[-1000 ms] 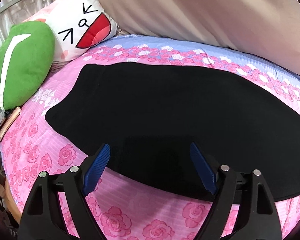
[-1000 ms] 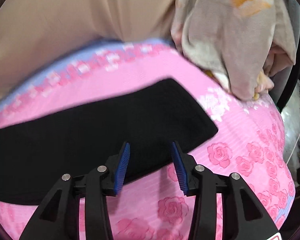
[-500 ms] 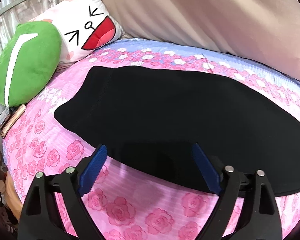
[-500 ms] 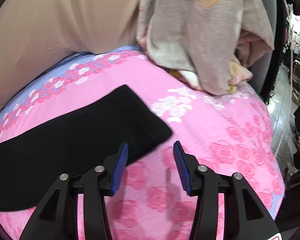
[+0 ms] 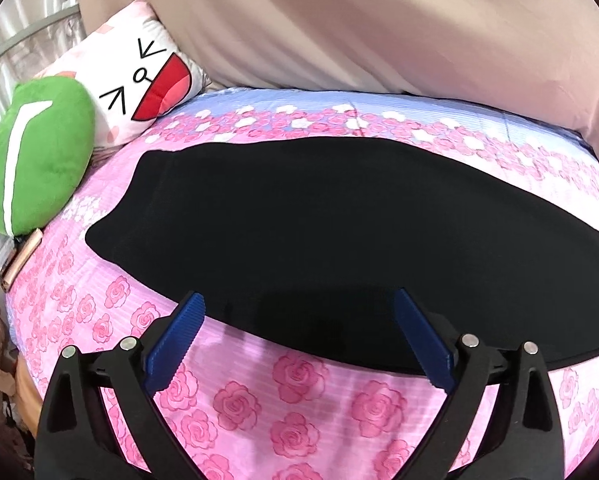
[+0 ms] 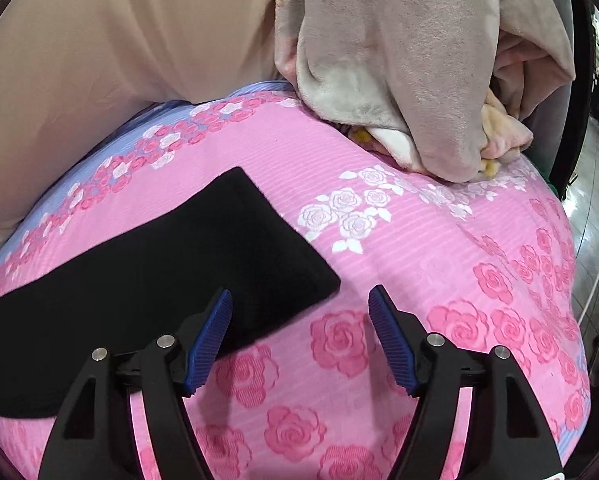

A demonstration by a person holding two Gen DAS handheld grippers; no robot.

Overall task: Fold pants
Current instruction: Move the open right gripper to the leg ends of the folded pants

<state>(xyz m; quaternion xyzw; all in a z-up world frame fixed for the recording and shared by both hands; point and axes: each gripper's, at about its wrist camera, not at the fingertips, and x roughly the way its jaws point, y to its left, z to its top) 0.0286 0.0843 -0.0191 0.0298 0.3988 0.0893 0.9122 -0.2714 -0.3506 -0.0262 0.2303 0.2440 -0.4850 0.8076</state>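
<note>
Black pants (image 5: 319, 232) lie flat across a pink rose-print bed sheet (image 5: 259, 408). The waist end is at the left near the pillows. My left gripper (image 5: 299, 312) is open and empty, its blue pads over the pants' near edge. In the right wrist view the leg end of the pants (image 6: 219, 256) lies to the left. My right gripper (image 6: 301, 304) is open and empty, just in front of the leg end's near corner.
A green plush cushion (image 5: 35, 160) and a white cartoon-face pillow (image 5: 139, 80) sit at the left. A phone (image 5: 19, 260) lies by the cushion. A beige blanket (image 5: 359, 28) lines the back. A grey-pink crumpled blanket (image 6: 411, 60) lies at the far right.
The left gripper has drawn back a little from the pants. The right gripper has moved right toward the leg end and its jaws have opened wider.
</note>
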